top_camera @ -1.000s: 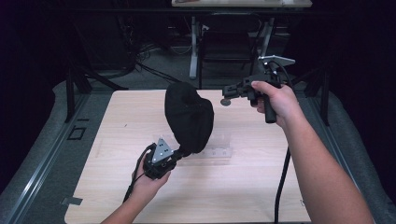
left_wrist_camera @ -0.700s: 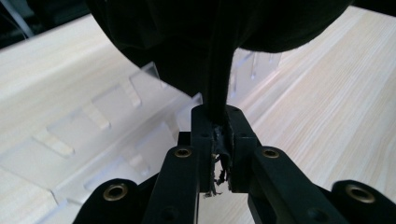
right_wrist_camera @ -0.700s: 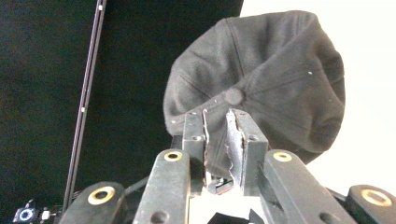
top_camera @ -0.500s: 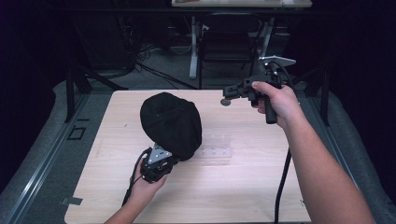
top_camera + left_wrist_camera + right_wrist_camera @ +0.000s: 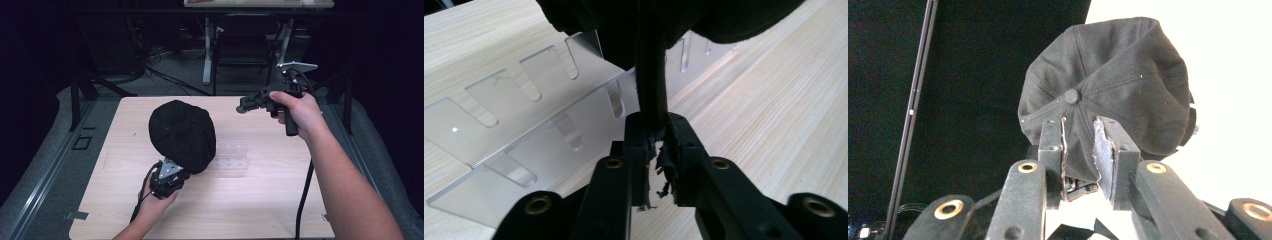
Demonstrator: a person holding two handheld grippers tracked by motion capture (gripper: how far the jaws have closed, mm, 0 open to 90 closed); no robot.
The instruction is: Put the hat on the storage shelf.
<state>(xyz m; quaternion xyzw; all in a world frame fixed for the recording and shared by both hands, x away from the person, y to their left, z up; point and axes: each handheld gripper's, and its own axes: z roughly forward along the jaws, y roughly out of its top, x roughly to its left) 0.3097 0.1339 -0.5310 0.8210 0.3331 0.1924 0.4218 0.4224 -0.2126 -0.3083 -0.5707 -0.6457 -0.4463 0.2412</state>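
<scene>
We hold the left gripper (image 5: pixel 172 178) low over the pale wood-grain table (image 5: pixel 280 200), at about 7 o'clock from the table centre, with its jaws clamped together on a fold of the black fabric baseball cap (image 5: pixel 183 134); in the left gripper view the jaws (image 5: pixel 655 150) pinch a narrow strip of the cap's edge (image 5: pixel 651 85) between their pads. The cap stands raised above the gripper, its rounded crown toward 12 o'clock in the high view, and the right gripper view shows the crown's seamed panels and top button (image 5: pixel 1108 85). A clear acrylic slotted rack (image 5: pixel 231 156) lies flat on the table just beside the cap, at about 3 o'clock from it; in the left gripper view the rack (image 5: pixel 524 130) sits directly behind and beneath the held fabric. We hold the right gripper (image 5: pixel 242 107) in the air near the far table edge, at about 1 o'clock from the cap and well apart from it. Its jaws (image 5: pixel 1082 150) stand apart with a narrow gap and grip nothing, pointing toward the cap.
</scene>
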